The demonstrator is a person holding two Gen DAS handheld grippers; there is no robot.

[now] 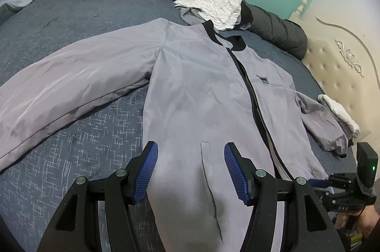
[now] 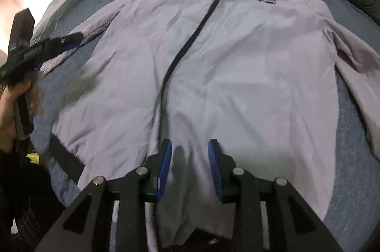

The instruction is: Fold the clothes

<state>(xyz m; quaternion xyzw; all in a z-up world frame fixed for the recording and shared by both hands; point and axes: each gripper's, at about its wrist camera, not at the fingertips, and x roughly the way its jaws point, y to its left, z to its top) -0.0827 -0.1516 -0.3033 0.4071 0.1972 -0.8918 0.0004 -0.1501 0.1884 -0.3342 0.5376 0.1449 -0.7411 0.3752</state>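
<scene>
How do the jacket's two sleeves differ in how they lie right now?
The left sleeve stretches out straight and flat across the bed, while the right sleeve is bent and bunched, running down beside the body. The left sleeve lies alone on the bedding; the right sleeve ends next to a folded white cloth. Both are grey.

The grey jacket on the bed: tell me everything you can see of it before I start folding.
The jacket is pale grey, of smooth, slightly shiny fabric, with a black collar, a black zip strip down the front, a black hem band and a small dark chest badge. It lies face up and zipped on the blue bedspread, one sleeve stretched out sideways, the other angled down beside the body. A slit pocket shows near the hem. A crumpled white garment lies at its collar. Neither pair of tongs grips it.
</scene>
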